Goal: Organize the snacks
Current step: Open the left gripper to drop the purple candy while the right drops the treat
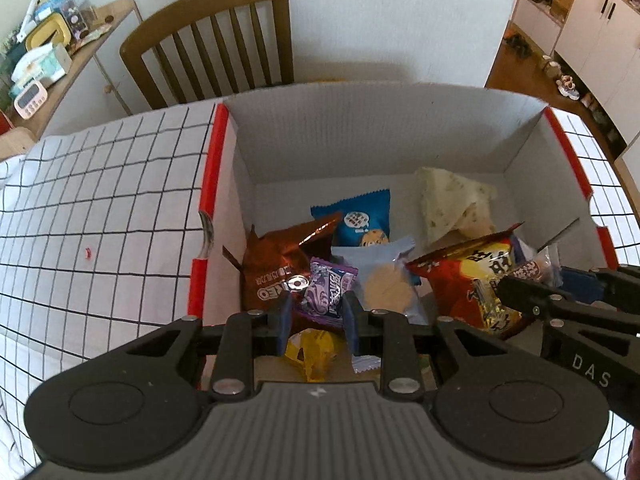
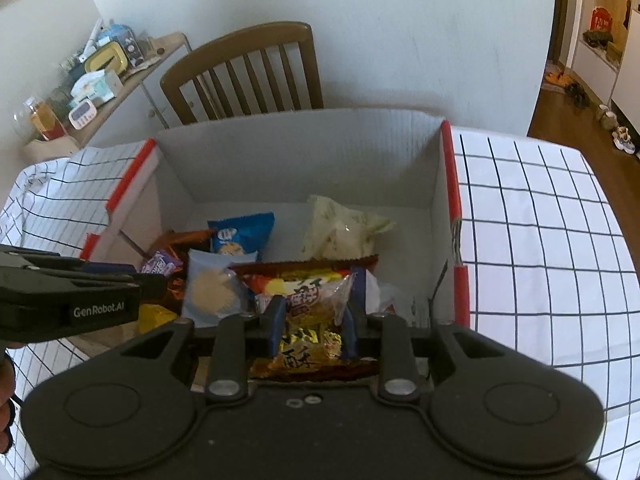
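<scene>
Both tools are over the open cardboard box (image 1: 372,136), each clamped on a snack. Left tool (image 1: 318,306): jaws nearly shut, pinching the purple candy wrapper (image 1: 326,288), which hangs just above the brown Oreo bag (image 1: 276,268) at the box's left side. Right tool (image 2: 312,324): jaws narrow, gripping the red-and-yellow noodle packet (image 2: 308,292) by its crumpled middle, over the pile near the front.

Already in the box: blue cookie bag (image 1: 360,220), pale-blue cracker pack (image 1: 384,276), yellow wrapper (image 1: 314,350), whitish bag (image 1: 452,200) at the back right.

Step in hand looks like dropping both in. Lower until each pack is below the box rim, keep the tools apart, release one at a time. The bare back floor is the better drop zone, since the front pile is crowded. Worktop (image 1: 100,200) is clear of the action.
</scene>
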`<state>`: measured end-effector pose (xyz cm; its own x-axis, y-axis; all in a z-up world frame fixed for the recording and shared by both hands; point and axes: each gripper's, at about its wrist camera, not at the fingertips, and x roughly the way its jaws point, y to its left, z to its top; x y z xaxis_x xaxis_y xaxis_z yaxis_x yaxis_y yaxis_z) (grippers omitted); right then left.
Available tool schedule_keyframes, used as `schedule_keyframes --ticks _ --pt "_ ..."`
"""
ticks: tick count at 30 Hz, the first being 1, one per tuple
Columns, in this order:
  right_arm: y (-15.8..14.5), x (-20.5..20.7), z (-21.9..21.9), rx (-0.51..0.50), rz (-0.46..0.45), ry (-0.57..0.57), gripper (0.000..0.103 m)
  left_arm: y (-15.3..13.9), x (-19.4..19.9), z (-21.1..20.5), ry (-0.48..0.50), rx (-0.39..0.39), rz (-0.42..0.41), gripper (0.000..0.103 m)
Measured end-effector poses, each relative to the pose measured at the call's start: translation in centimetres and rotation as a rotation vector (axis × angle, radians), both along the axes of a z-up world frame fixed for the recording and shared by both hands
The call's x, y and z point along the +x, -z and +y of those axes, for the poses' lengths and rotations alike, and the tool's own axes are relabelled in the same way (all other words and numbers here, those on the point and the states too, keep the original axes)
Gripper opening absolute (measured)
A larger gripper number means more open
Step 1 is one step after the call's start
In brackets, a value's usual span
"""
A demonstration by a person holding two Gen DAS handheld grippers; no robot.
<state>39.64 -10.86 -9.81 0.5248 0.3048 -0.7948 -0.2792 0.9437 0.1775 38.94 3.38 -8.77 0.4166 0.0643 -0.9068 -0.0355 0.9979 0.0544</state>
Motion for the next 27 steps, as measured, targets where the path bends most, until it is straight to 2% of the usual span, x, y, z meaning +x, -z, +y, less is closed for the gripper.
schedule_keyframes --ticks 8,16,20,22,23,24,25,27 --pt "0.6 0.2 0.1 -0.004 0.011 0.002 0.031 1.3 0.2 0.6 -0.011 -0.024 0.035 0.026" --pt "0.2 -0.2 -0.1 -0.006 0.006 0.016 0.037 0.5 -0.5 1.1 -0.019 -0.054 0.021 0.026" --pt "-0.4 -0.7 -0.4 -0.006 -0.007 0.019 0.043 -0.3 -1.1 1.3 -0.02 -0.073 0.002 0.027" --pt "-0.7 -1.0 -0.4 0.0 -0.014 0.02 0.046 -0.6 -1.4 1.3 -0.017 -0.083 -0.005 0.031" --pt "-1.0 -1.2 -0.5 0.002 -0.019 0.021 0.049 -0.8 -1.5 1.3 -0.017 -0.088 -0.005 0.04" --pt "-1.2 -1.4 -0.5 0.002 -0.024 0.022 0.05 -0.9 -1.7 1.3 -0.016 -0.091 -0.01 0.053" --pt "-1.4 -1.6 -0.5 0.001 -0.03 0.022 0.052 -1.2 -2.0 1.3 -0.017 -0.091 -0.022 0.058" --pt "-1.8 -2.1 -0.5 0.0 -0.039 0.024 0.057 -1.8 -2.6 1.3 -0.014 -0.085 -0.046 0.06"
